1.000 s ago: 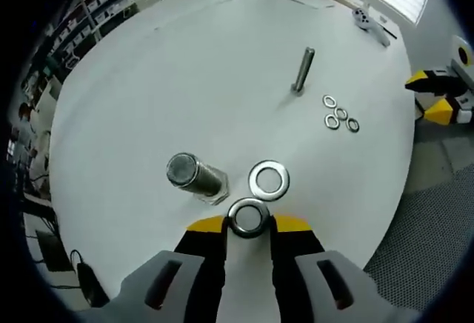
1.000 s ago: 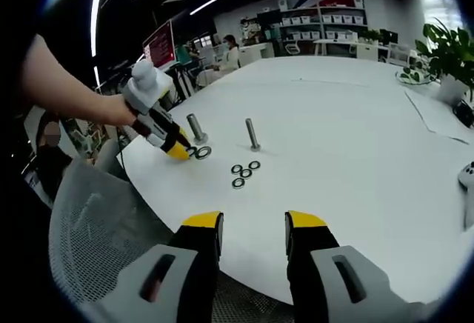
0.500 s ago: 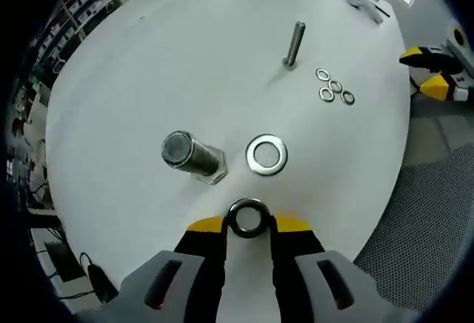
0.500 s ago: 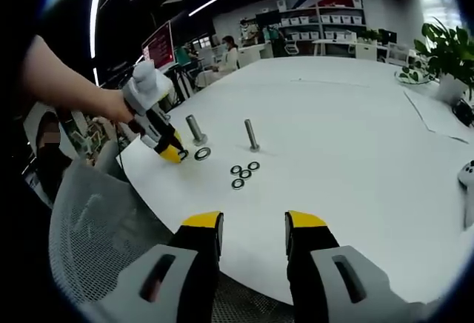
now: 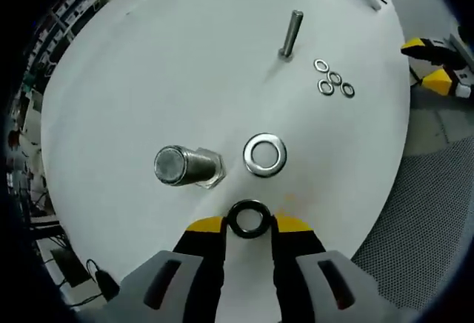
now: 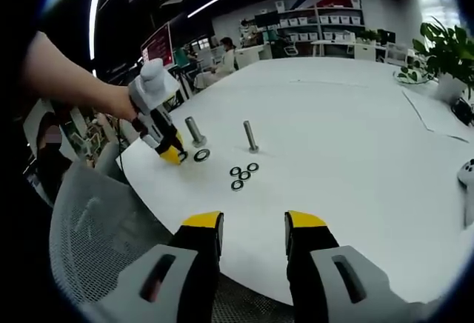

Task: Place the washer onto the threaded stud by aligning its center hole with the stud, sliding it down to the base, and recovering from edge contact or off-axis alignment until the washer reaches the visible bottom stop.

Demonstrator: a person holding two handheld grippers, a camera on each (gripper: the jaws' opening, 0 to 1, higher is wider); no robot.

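Left gripper view: left gripper (image 5: 249, 221) grasps washer (image 5: 248, 218) nr threaded stud (image 5: 185, 167); right gripper (image 6: 252, 228) released.

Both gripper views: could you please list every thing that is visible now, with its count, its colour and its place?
Table: one, white, round, under everything.
Thick stud: one, silver, hex base, near the left gripper.
Thin stud: one, silver, upright, farther along the table.
Large washer on the table: one, silver, flat, beside the thick stud.
Held washer: one, dark silver, between the left gripper's jaws.
Small washers: four, silver, clustered beside the thin stud.
Plant: one, green, at the table's far edge.
Mesh chair: one, grey, beside the table.
Shelves: white, in the background.
Left gripper: yellow tips, shut on the held washer.
Right gripper: yellow tips, open, empty, above the table's edge.
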